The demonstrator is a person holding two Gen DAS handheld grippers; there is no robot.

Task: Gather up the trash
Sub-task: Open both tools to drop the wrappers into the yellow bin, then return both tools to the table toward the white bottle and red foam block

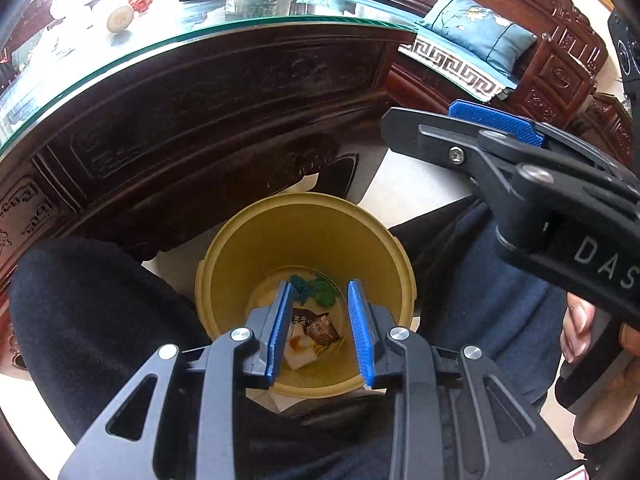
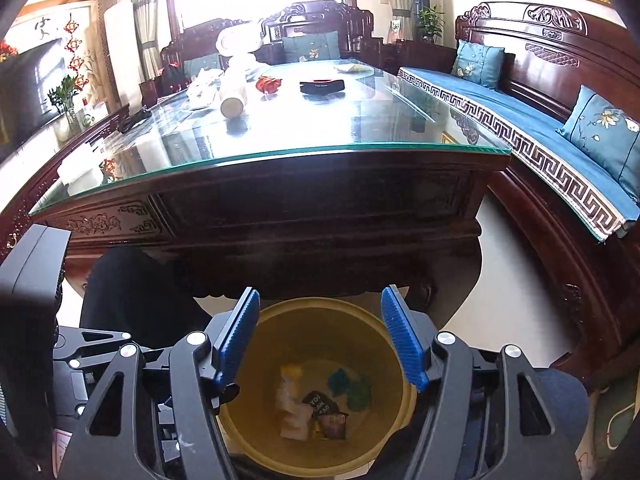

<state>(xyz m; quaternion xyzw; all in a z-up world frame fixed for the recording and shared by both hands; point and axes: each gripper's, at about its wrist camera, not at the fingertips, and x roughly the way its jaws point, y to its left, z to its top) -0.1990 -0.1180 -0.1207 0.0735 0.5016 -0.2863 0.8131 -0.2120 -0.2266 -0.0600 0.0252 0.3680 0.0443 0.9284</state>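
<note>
A yellow bin (image 1: 304, 204) (image 2: 384, 336) stands on the floor between a person's knees, in front of the carved table. In its bottom lie a brown wrapper (image 1: 320, 326) (image 2: 326, 412), teal and green crumpled scraps (image 1: 316, 290) (image 2: 352, 388) and a whitish piece (image 1: 298, 354) (image 2: 292, 408). My left gripper (image 1: 320, 286) hangs over the bin mouth pointing down, its blue pads apart with nothing between them. My right gripper (image 2: 320, 294) (image 1: 432, 118) is above the bin's near side, open and empty.
On the glass-topped table (image 2: 320, 136) lie a paper cup on its side (image 2: 234, 102), a red scrap (image 2: 268, 83), a black object (image 2: 322, 86) and white tissue (image 2: 204, 84). A blue-cushioned wooden bench (image 2: 520, 120) runs along the right. The person's dark-trousered legs (image 1: 80, 320) flank the bin.
</note>
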